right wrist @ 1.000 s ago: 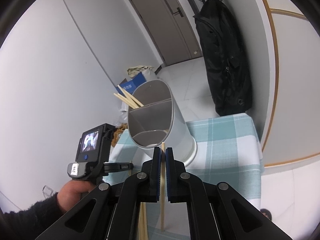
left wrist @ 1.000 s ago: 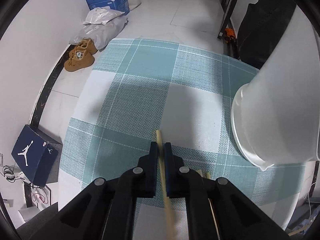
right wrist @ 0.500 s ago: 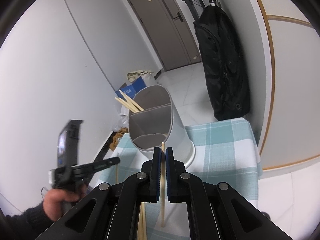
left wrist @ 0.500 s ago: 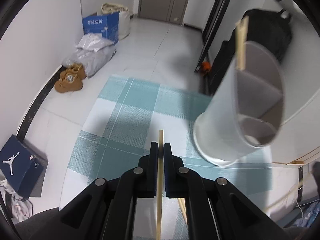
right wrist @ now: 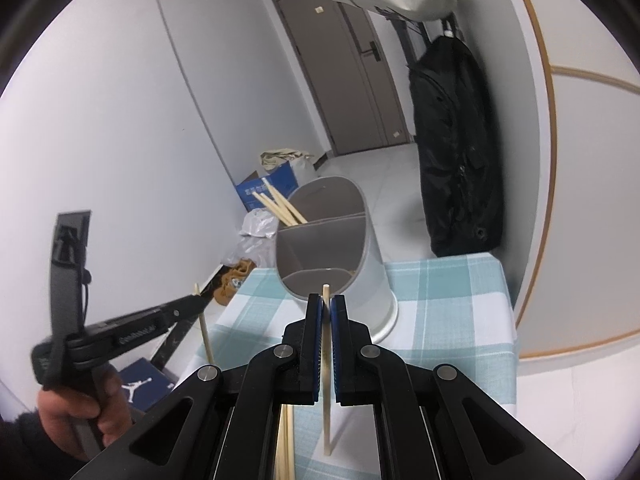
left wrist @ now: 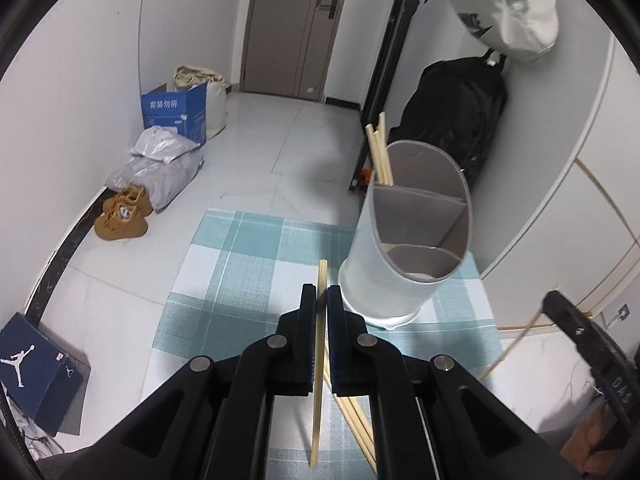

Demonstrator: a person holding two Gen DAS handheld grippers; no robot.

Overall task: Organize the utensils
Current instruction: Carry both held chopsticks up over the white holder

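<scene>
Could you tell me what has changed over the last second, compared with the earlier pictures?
The left tool has lifted its chopstick off the checked tablecloth and tilted up, bringing the utensil holder into fuller view. Unchanged: both tools stay clamped on a chopstick each, the right tool barely shifting, and the holder stands where it was.

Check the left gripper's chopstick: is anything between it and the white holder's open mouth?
Nothing visible blocks it. The left gripper grips a pale wooden chopstick just short of the white oval divided utensil holder, with only teal checked tablecloth between. The chopsticks already stored sit in the far compartment; the nearer ones look free.
</scene>
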